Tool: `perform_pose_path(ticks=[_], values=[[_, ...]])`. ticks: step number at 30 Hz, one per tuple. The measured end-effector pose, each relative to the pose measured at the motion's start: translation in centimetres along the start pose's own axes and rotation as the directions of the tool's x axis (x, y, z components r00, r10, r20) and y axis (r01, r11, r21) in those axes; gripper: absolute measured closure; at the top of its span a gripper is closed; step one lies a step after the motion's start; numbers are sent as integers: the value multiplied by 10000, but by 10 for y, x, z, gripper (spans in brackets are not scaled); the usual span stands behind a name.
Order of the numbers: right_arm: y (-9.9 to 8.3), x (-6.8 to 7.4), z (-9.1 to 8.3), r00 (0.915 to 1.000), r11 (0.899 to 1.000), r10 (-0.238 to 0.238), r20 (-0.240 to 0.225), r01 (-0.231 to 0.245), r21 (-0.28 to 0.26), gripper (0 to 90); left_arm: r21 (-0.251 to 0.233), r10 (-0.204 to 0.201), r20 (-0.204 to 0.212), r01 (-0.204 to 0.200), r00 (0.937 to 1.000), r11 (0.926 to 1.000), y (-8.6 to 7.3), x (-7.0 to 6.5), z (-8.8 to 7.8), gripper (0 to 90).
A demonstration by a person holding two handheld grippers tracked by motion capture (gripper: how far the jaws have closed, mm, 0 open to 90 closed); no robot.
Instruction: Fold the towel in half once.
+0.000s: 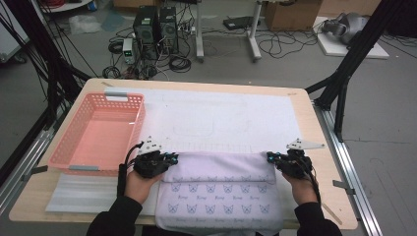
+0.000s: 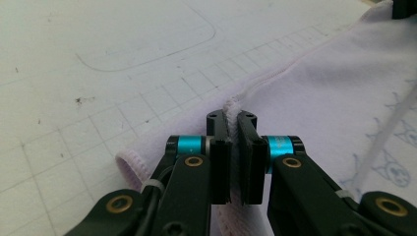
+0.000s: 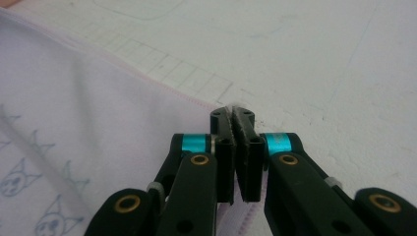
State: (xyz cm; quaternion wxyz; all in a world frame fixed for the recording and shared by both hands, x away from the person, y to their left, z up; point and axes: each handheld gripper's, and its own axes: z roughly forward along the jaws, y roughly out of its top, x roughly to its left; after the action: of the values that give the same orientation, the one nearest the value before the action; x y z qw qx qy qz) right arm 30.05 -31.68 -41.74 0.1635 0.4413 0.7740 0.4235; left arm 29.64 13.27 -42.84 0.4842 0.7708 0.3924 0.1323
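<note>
Fingers of the left gripper (image 1: 169, 158) and right gripper (image 1: 270, 157) each pinch an end of the cloth's (image 1: 221, 189) far hem, its long fold running left-right between them.

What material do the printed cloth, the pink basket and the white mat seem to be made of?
Printed cloth: looks like soft knit or fleece fabric, matte pale lilac, with a stitched hem and gentle folds. Pink basket: probably rigid moulded plastic, slightly glossy, with lattice walls. White mat: seems a thin flexible sheet, perhaps vinyl or paper, matte, with printed grid lines and small dark marks.
</note>
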Motion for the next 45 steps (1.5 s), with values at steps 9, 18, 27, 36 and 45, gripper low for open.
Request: perform_pose_path(ticks=[9, 18, 27, 36, 45], values=[[-15, 11, -42, 9971, 9974, -213, -733, 162, -699, 878, -190, -222, 906, 240, 9956, 9995, -8, -9, -31, 845], [-35, 26, -70, 9876, 9987, -500, -1489, 476, -194, 874, 736, -169, 1465, 62, 9891, 9973, -21, -22, -40, 815], [-39, 18, -75, 9891, 9994, 158, -1463, -200, -276, 648, -232, -517, 816, 537, 9953, 9983, -13, -12, -47, 431], [-19, -2, -58, 9970, 9898, 697, -332, -732, -1220, 644, -797, -464, 477, 501, 9978, 9956, 4, 1, -28, 421], [-29, -1, 1, 9988, 9973, 469, 139, -477, 557, 870, -793, -386, 108, 393, 9992, 9961, 1, 3, -14, 421]])
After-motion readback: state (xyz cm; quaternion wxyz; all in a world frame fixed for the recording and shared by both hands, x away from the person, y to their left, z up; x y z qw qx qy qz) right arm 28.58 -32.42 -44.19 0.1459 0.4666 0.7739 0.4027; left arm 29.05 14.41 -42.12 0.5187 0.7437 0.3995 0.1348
